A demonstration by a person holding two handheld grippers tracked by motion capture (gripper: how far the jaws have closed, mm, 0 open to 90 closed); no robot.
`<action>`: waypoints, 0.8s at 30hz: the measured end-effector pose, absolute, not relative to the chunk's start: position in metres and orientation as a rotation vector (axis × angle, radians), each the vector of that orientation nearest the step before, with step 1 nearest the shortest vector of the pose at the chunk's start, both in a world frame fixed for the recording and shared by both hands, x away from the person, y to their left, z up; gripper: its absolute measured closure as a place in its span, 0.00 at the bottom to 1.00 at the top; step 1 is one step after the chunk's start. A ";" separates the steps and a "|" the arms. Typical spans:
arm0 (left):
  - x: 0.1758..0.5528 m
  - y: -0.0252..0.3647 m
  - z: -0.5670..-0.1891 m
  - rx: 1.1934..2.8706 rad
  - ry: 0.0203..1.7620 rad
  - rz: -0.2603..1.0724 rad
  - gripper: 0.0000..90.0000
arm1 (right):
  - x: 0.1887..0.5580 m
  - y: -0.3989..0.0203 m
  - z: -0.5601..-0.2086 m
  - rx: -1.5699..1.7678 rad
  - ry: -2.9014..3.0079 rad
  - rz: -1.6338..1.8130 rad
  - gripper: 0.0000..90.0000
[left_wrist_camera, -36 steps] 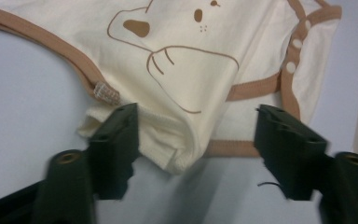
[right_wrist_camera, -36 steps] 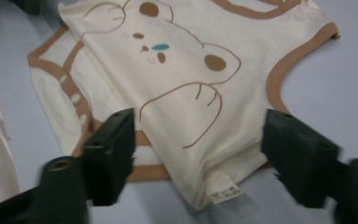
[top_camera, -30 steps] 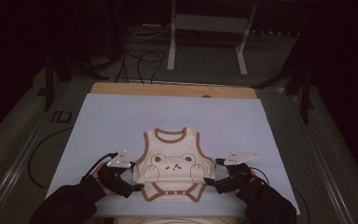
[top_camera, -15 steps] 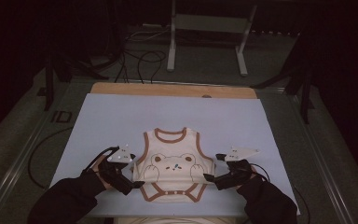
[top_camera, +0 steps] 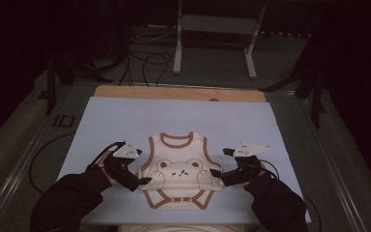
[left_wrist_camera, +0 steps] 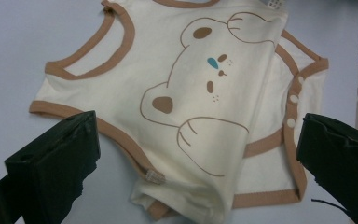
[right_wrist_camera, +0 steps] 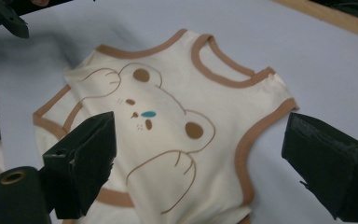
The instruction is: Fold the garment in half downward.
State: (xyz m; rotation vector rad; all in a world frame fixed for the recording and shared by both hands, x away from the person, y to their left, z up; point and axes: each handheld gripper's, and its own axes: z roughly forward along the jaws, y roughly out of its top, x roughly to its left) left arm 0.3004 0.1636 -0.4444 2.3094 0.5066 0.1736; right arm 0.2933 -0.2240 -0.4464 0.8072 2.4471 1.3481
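A cream sleeveless baby bodysuit [top_camera: 178, 171] with brown trim and a bear print lies flat on the pale blue mat [top_camera: 125, 116], near the front edge. My left gripper [top_camera: 141, 176] is at its left side seam and is open, its jaws wide on either side of the bodysuit's [left_wrist_camera: 191, 93] lower corner without touching it. My right gripper [top_camera: 220, 164] is at the right side seam and is also open, the bodysuit [right_wrist_camera: 168, 126] lying between its jaws. The snap flap at the bottom is folded up. Dark sleeves cover both forearms.
A wooden strip [top_camera: 178, 93] borders the mat's far edge. Beyond it, cables [top_camera: 145, 60] and the legs of a metal stand [top_camera: 215, 43] sit on the dark floor. More pale cloth [top_camera: 174, 227] shows at the near edge. The mat is bare behind the bodysuit.
Both grippers have shifted a little forward along the bodysuit's sides, staying open. The bodysuit itself has barely moved.
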 end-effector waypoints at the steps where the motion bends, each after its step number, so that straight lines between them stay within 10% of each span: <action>1: 0.300 0.164 -0.444 2.309 0.507 0.174 0.00 | 0.295 -0.224 -0.446 0.806 2.444 1.348 0.11; 24: 0.348 0.154 -0.445 2.294 0.563 0.223 0.00 | 0.342 -0.213 -0.444 0.777 2.454 1.338 0.11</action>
